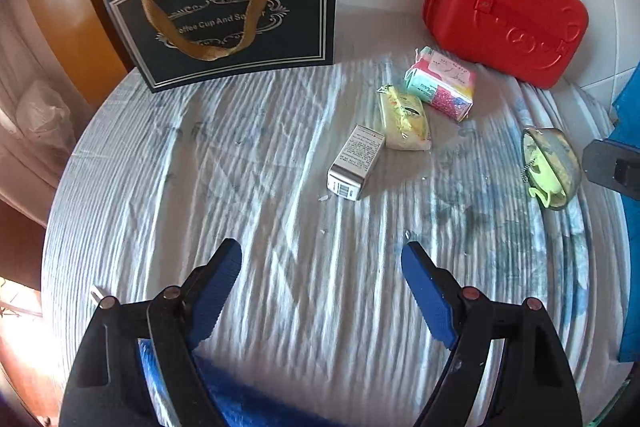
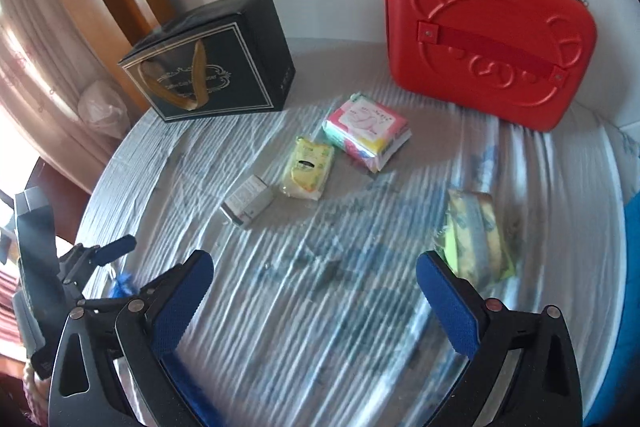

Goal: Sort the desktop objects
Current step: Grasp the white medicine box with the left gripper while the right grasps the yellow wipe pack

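**Two containers shut, four small items loose on the cloth**

A table covered by a pale striped cloth is seen from both grippers. At its far edge a black gift box with a gold ribbon handle is stood upright, its lid side closed, so that nothing of its inside can be seen. To the right a red hard case with an embossed bear face and a carrying handle is also stood on edge and closed; what it holds cannot be told.

Between the two containers, out on the cloth, the loose things are laid: a small white carton on its side, a yellow tissue pack touching its far end, and a pink and green soft pack just beyond that. A greenish pouch with a short bead chain is placed apart from them, nearer the right edge.

The left gripper is held above bare cloth, its blue-padded jaws spread wide with nothing between them. The right gripper is likewise spread and empty, the greenish pouch lying just beyond its right finger
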Motion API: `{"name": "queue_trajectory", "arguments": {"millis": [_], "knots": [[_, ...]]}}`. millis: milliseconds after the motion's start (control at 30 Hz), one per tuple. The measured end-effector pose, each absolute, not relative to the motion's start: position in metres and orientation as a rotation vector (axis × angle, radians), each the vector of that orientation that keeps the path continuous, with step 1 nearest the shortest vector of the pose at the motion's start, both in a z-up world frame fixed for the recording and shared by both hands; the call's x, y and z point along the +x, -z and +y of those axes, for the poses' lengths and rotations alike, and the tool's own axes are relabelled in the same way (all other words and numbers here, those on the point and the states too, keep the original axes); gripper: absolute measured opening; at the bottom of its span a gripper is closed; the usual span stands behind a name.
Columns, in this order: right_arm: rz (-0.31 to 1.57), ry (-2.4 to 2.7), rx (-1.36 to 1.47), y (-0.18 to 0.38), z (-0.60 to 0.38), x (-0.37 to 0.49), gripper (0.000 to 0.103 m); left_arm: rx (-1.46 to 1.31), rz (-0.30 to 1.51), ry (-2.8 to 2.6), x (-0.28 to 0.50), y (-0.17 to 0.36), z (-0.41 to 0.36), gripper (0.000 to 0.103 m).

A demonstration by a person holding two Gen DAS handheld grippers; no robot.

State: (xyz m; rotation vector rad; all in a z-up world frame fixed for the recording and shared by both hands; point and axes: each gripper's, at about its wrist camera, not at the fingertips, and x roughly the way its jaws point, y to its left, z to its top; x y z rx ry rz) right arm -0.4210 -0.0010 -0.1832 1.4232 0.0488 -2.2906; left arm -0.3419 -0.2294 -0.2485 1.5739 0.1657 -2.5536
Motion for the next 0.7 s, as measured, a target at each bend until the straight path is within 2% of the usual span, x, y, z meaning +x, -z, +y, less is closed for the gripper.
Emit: {"name": "queue_trajectory", "arguments": {"millis": [233, 300, 433, 533, 633, 700], "knots": [[0.052, 2.238, 1.528, 0.243, -0.040, -0.489, 0.103, 1.609, 0.174, 2.589, -0.399, 0.286, -0.241, 0.082], [0.051, 2.236, 1.547, 0.257, -0.047, -0.503, 0.103, 1.619, 0.156, 2.595, -0.409, 0.297, -0.242, 0.075], [0.088, 2.241, 1.565, 0.278, -0.061, -0.519, 0.101, 1.636, 0.188, 2.595, -0.421, 0.317, -0.247, 0.048], [0.088, 2.220, 1.573, 0.288, -0.067, -0.522, 0.101, 1.566, 0.143, 2.606, -0.421, 0.317, -0.247, 0.039], [0.138, 2.228, 1.566, 0.295, -0.077, -0.521, 0.092, 1.528, 0.191, 2.599, -0.424, 0.315, -0.256, 0.032], [0.135, 2.212, 1.579, 0.301, -0.081, -0.521, 0.075, 1.517, 0.208, 2.600, -0.424, 0.313, -0.259, 0.031]]}}
